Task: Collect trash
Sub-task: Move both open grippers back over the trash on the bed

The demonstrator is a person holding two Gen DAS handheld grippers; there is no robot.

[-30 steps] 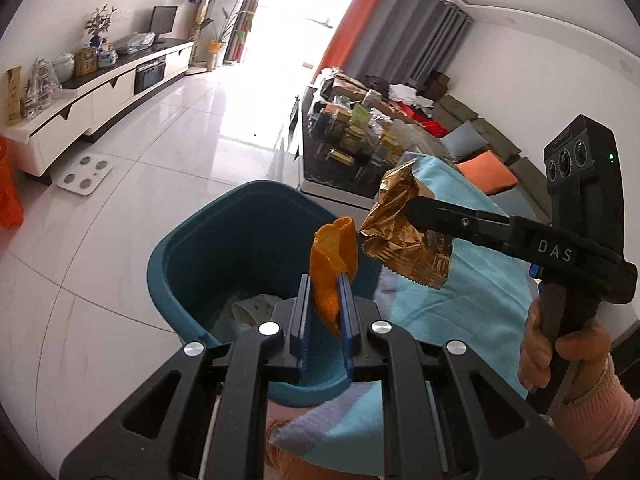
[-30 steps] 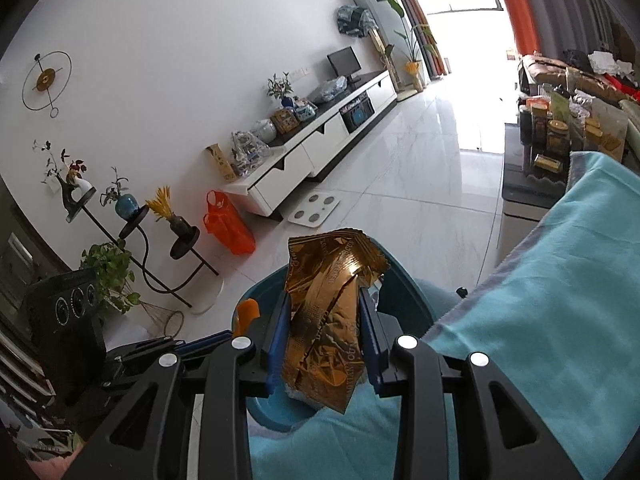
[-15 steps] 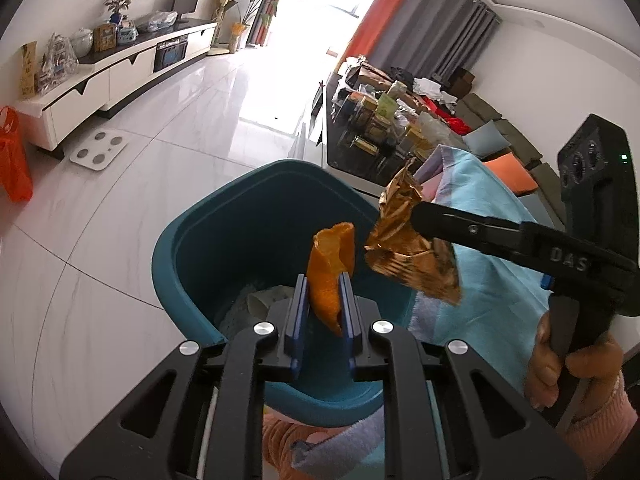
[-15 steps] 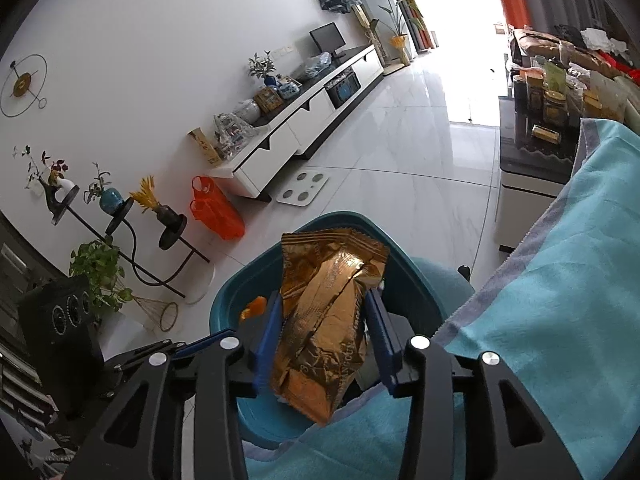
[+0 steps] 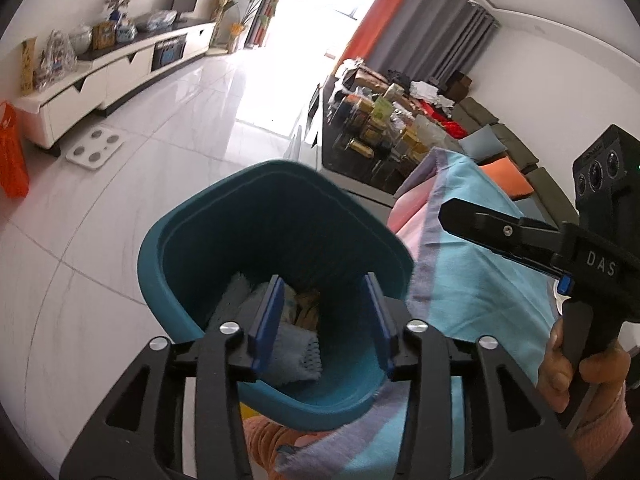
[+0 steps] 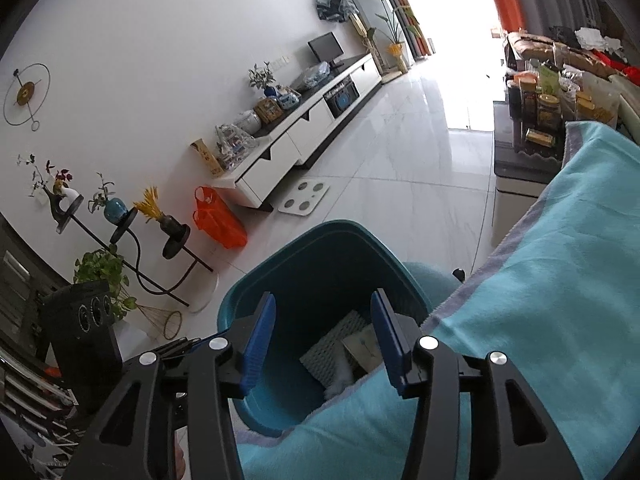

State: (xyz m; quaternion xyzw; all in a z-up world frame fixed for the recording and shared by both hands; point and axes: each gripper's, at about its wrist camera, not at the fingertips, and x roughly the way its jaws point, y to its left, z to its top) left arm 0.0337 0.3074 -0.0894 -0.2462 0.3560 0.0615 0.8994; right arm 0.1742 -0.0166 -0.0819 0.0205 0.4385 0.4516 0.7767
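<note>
A teal trash bin stands on the floor beside the cloth-covered table; it also shows in the right wrist view. Inside lie a grey-white textured pad, pale paper and wrappers. My left gripper is open and empty, right over the bin's mouth. My right gripper is open and empty, over the bin's near rim; its black body reaches in from the right in the left wrist view. The orange peel and gold wrapper are not clearly visible.
A light blue cloth covers the table at right. A dark low table with jars stands beyond the bin. A white TV cabinet, a floor scale, an orange bag and a plant stand line the far wall.
Both grippers have opened over the bin. The orange peel has left the left gripper and the gold wrapper has left the right one; both grippers are now empty.
</note>
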